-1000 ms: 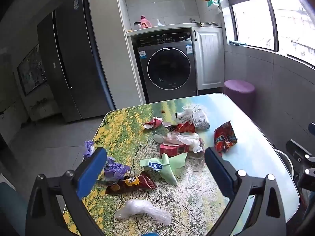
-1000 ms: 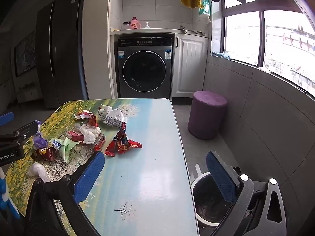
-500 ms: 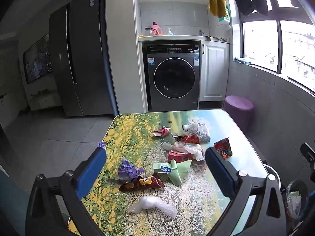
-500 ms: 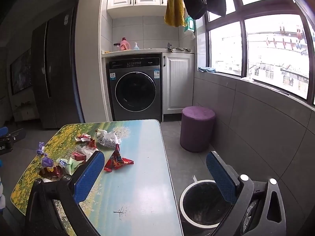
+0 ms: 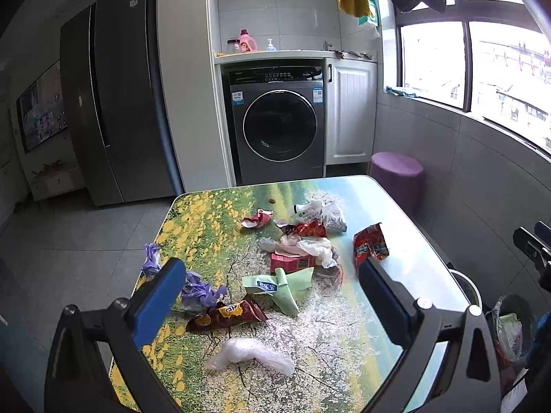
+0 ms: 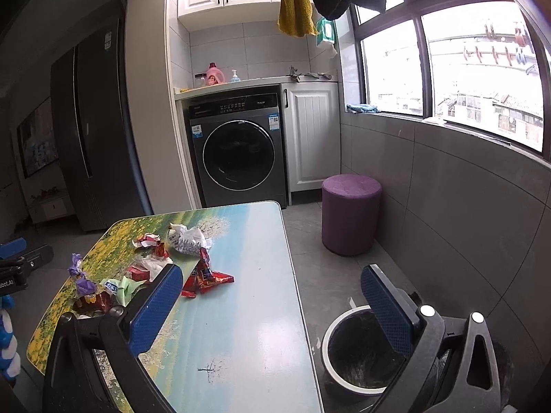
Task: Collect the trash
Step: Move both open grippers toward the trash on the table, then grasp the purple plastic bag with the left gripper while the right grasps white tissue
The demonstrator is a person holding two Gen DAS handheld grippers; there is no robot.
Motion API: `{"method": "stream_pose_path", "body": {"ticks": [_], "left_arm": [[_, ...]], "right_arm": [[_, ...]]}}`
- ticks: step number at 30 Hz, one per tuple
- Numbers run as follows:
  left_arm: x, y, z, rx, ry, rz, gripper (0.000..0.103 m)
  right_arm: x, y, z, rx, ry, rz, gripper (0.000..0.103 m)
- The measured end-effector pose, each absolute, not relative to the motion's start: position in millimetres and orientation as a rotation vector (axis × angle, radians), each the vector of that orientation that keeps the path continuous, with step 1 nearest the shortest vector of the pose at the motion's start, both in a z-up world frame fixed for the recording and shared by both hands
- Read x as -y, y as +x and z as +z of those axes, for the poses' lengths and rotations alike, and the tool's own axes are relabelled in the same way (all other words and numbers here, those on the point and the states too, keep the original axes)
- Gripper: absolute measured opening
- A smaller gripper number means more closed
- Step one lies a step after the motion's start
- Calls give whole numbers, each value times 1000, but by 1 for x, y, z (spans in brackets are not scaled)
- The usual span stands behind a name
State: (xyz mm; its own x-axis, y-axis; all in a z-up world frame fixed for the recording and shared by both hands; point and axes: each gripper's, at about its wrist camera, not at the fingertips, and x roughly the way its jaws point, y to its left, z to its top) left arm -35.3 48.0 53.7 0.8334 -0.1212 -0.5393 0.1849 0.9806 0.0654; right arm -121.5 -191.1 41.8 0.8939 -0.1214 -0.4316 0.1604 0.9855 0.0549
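The trash lies in a loose heap on the table [image 5: 406, 247], toward its far half: a red snack wrapper [image 5: 371, 247] alone at the right side, a pale green wrapper [image 5: 282, 284] in the middle, a brown chip bag [image 5: 227, 314] and a crumpled purple plastic [image 5: 199, 289] at the left, and a clear plastic bag [image 5: 249, 356] nearest to the camera. The bin [image 6: 358, 351] with a dark liner stands on the floor just beside the right edge of the table. The left gripper [image 5: 272, 296] hangs above the near part of the heap with its jaws wide apart and nothing between them. The right gripper [image 6: 272, 304] is also spread wide and empty, between the table edge and the bin. I judge that the collecting is only at its start, because no piece is grasped yet. The next move asks one gripper to go down on a single piece, probably the clear bag or the chip bag, and to close on a raised fold, since the thin wrappers lie flat and may slip
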Motion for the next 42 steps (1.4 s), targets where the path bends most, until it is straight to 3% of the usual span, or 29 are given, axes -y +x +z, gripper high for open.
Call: {"method": "stream_pose_path", "body": {"ticks": [15, 22, 26, 28, 42], "left_arm": [[-129, -14, 21, -681, 114, -126, 98], [-129, 13, 14, -716, 97, -142, 86], [-130, 28, 5, -739, 96, -145, 82], [-134, 35, -3, -760, 88, -144, 78], [-165, 101, -67, -915, -41, -128, 73]], "right_arm": [[188, -46, 14, -544, 98, -11, 102], [169, -8, 6, -598, 83, 105, 82], [150, 8, 4, -626, 59, 209, 58], [138, 16, 1, -641, 44, 266, 54], [64, 99, -54, -821, -56, 411, 52]]}}
